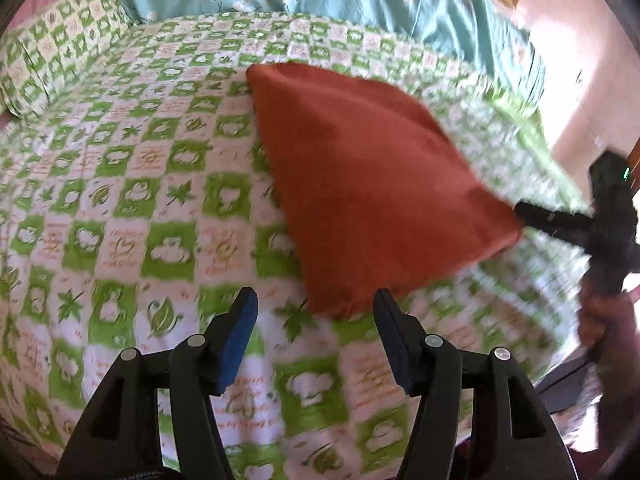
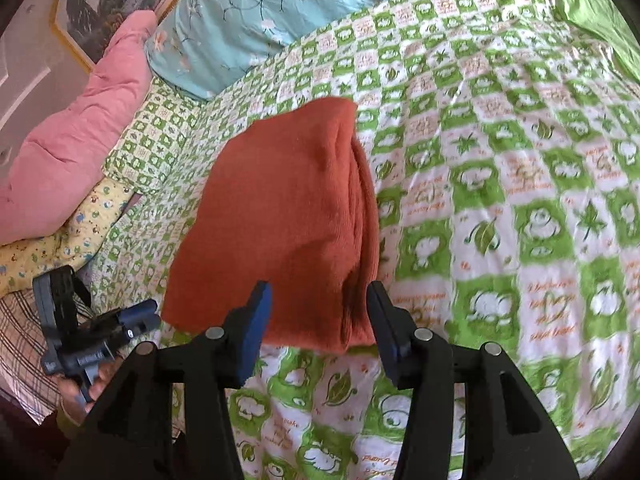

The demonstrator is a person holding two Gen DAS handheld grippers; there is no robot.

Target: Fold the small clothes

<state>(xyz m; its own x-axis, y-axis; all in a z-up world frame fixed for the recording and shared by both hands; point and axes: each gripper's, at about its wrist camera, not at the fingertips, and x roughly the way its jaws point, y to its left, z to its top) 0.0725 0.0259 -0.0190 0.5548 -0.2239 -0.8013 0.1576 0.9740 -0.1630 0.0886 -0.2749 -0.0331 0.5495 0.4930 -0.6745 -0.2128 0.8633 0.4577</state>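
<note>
Both grippers' own fingers fill the near edge of each wrist view. Left gripper (image 1: 316,304) fingers wide apart, nothing between them, hovering just short of the near corner of the rust-orange cloth (image 1: 360,176). Right gripper (image 2: 320,300) fingers also spread wide; the cloth's near folded edge (image 2: 288,220) sits between the tips, contact not clear. Cloth is folded into a compact stack, layered edges visible on its right side in the right wrist view, lying flat on the green-and-white checked bedsheet (image 1: 132,184). Left wrist view is motion-blurred on the right. Far side: teal floral blanket (image 2: 248,12). Far left in the right wrist view: pink pillow (image 2: 80,136), framed picture (image 2: 108,0) behind it.
</note>
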